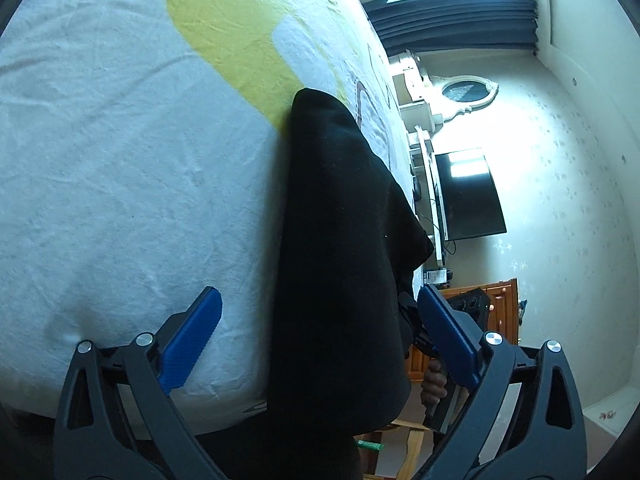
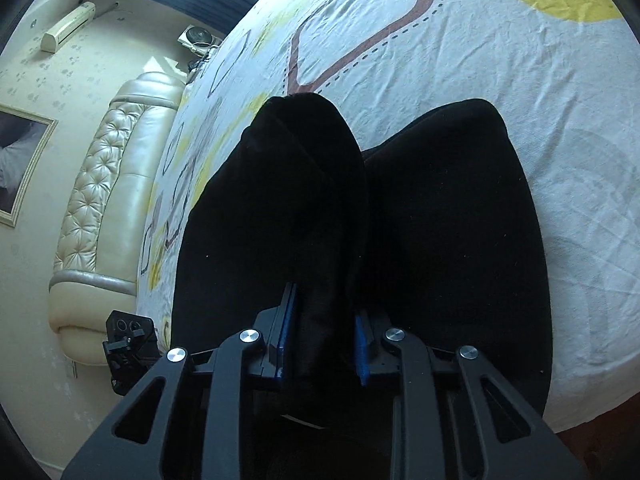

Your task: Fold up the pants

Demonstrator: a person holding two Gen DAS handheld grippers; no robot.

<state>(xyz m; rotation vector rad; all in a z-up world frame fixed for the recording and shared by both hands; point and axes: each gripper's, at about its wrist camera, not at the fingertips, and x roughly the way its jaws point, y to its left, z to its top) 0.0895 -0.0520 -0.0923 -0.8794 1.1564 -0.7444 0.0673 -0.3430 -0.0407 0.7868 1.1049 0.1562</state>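
Two wrist views of the black, soft-knit pants (image 2: 452, 216) lying on the white bed sheet printed with yellow and brown shapes (image 2: 500, 52). One leg rests flat on the sheet; the other is raised into a hump whose near end runs between the blue-padded fingers of your right gripper (image 2: 324, 340). Those fingers are drawn in against the fold of cloth from both sides, so this gripper grasps the pants. In the left wrist view the same dark cloth (image 1: 336, 240) passes up the middle of the frame, while your left gripper (image 1: 320, 332) stands spread wide, its blue pads (image 1: 192, 336) well apart and neither one pressing the fabric; it is released.

Risks from this position:
- The whole lift hangs on one pinch. If you carry the leg across quickly, the thick cloth may slide out of the right jaws, likely dropping in a heap rather than a clean fold.
- The unheld leg is free to drag with the lifted one and skew the edges, since the left gripper anchors nothing.
- The garment lies near the mattress edge; pulling toward yourself could tip the waist end off the bed. How much already overhangs cannot be told.
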